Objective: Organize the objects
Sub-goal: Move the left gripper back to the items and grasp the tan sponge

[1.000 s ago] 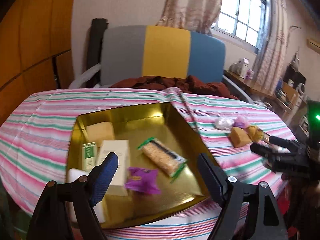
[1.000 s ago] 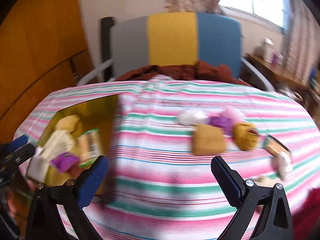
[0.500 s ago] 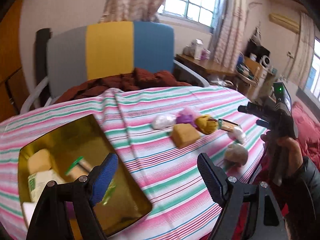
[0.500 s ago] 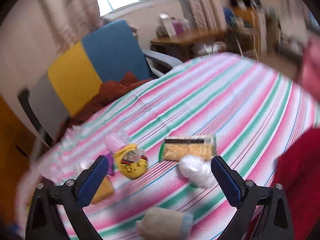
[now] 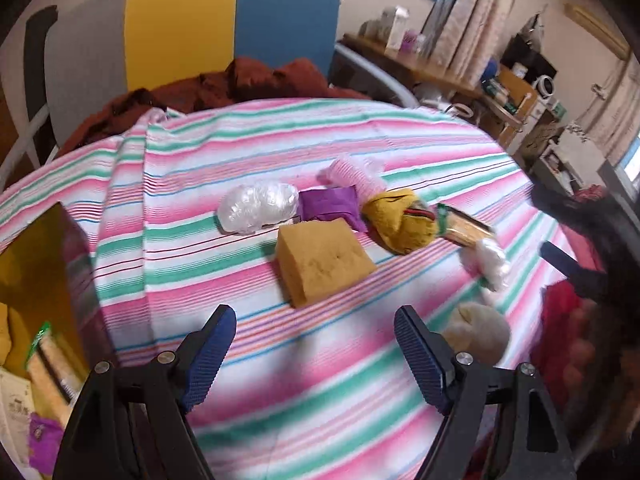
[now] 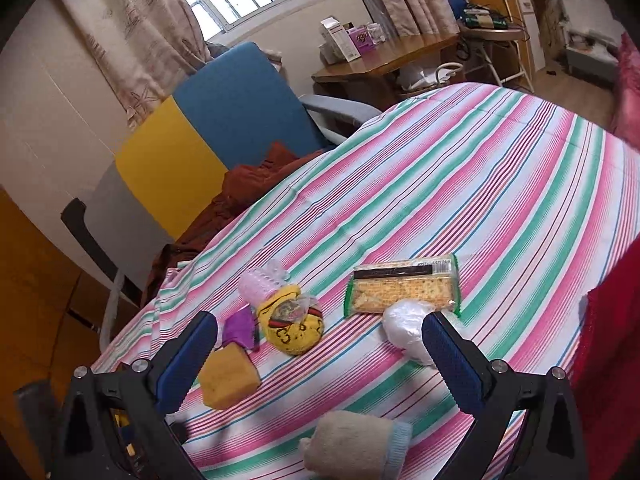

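Left wrist view: we are seeing the left gripper [image 5: 315,350] hanging wide open and empty over the striped tablecloth [image 5: 248,152], with the yellow sponge [image 5: 323,263] lying just ahead, between the lines of its fingers. The gold tray [image 5: 40,256], already holding several packets, is showing at the left edge. Behind the sponge the clear plastic wad [image 5: 258,206], the purple packet [image 5: 332,205], the pink roll [image 5: 352,171] and the yellow sock ball [image 5: 400,220] are crowding together, some touching. In the right wrist view the right gripper [image 6: 320,354] is likewise gaping open with nothing in it, and the cracker packet [image 6: 404,286], a white plastic bundle [image 6: 408,330] and a beige rolled sock [image 6: 352,446] are lying near it. We are judging the sponge light, soft and springy; it is likely compressing under a squeeze, so we are favouring a grip across its two flat side faces, mid-height, closing firmly. The cracker packet is probably brittle inside and slick outside, so a gentle hold across its short width is looking safer. Compared with one second ago, the left camera is now facing the loose pile rather than the tray, which is sliding to the picture's edge, and the right camera is now sitting closer over the crackers and socks.
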Action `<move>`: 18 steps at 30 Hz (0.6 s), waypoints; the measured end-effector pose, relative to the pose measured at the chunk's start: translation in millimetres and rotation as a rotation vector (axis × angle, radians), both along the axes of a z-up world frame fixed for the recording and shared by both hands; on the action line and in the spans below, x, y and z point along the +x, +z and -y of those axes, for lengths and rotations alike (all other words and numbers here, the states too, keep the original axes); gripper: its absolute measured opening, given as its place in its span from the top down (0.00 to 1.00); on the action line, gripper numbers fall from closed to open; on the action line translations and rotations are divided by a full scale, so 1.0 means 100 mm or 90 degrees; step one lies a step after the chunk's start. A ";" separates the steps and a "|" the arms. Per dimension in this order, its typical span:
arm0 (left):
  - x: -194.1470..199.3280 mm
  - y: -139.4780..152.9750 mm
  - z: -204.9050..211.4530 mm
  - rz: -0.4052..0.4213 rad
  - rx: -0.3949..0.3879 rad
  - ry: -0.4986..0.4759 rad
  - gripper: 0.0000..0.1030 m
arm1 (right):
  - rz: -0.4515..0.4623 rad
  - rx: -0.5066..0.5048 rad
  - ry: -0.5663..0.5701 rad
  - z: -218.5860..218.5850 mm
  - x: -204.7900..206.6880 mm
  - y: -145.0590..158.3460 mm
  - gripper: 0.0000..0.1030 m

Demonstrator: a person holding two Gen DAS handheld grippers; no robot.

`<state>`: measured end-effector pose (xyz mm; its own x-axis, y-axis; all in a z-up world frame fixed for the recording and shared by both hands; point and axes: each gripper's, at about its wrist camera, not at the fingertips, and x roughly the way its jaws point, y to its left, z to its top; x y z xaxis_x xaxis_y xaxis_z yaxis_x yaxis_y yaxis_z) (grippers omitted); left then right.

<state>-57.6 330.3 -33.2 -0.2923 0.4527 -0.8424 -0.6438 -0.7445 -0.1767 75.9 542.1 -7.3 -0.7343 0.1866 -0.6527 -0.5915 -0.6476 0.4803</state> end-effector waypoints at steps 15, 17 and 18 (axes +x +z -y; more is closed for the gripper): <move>-0.42 -0.44 -0.75 -0.012 -0.080 0.022 0.04 | -0.020 -0.034 0.024 -0.01 -0.03 -0.05 0.00; -0.47 -0.54 -0.75 0.008 -0.083 0.023 0.18 | -0.019 -0.036 0.025 -0.02 -0.04 -0.05 0.00; -0.49 -0.58 -0.72 0.021 -0.080 0.027 0.25 | -0.018 -0.037 0.024 -0.02 -0.04 -0.05 0.00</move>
<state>-106.2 402.4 -91.0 -0.2805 0.3315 -0.9008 -0.6072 -0.7881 -0.1010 72.2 544.0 -12.5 -0.7584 0.1206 -0.6405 -0.5527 -0.6400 0.5338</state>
